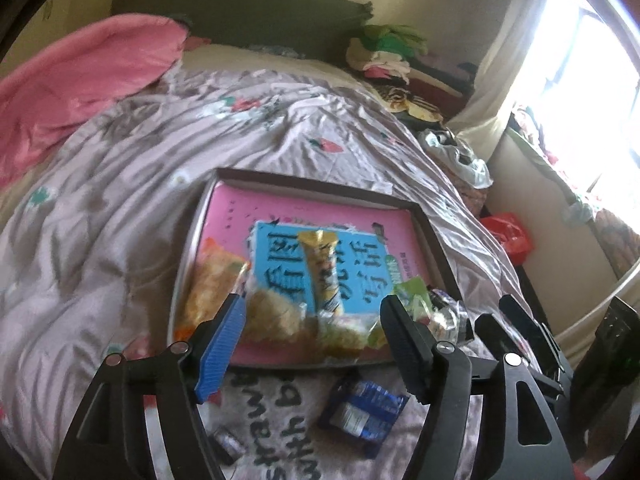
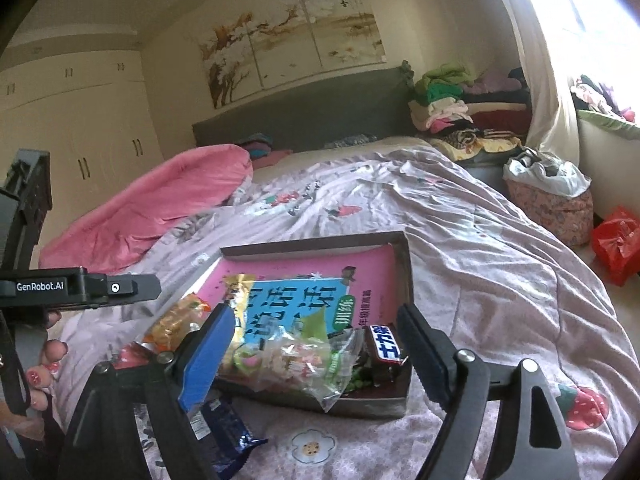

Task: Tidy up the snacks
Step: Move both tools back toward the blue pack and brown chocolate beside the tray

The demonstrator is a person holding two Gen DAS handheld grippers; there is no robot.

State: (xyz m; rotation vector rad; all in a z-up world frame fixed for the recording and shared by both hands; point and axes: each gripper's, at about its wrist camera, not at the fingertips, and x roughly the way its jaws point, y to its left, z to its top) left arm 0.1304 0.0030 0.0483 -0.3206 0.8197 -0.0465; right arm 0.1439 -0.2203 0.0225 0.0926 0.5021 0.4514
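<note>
A shallow cardboard box (image 1: 320, 184) lies on the bed with a pink and blue book (image 1: 360, 268) in its bottom. On the book lie a yellow bar wrapper (image 1: 322, 276), an orange packet (image 1: 212, 280), a clear bag of crackers (image 1: 272, 316) and green packets (image 1: 412, 292). A blue packet (image 1: 364, 408) lies on the bedspread outside the box's near edge. My left gripper (image 1: 312, 308) hangs open above the near snacks, holding nothing. My right gripper (image 2: 314, 314) is open too, over a clear bag (image 2: 296, 360) and a brown bar (image 2: 386, 346) in the box's (image 2: 320, 242) near corner.
The wrinkled pale bedspread (image 1: 120, 220) surrounds the box, with a pink quilt (image 1: 80, 80) bunched at the far left. Piled clothes (image 2: 460, 108) and a white bag (image 2: 548, 176) stand beside the bed's right. A red bag (image 2: 616, 244) is on the floor. A hand (image 2: 40, 376) holds the left tool.
</note>
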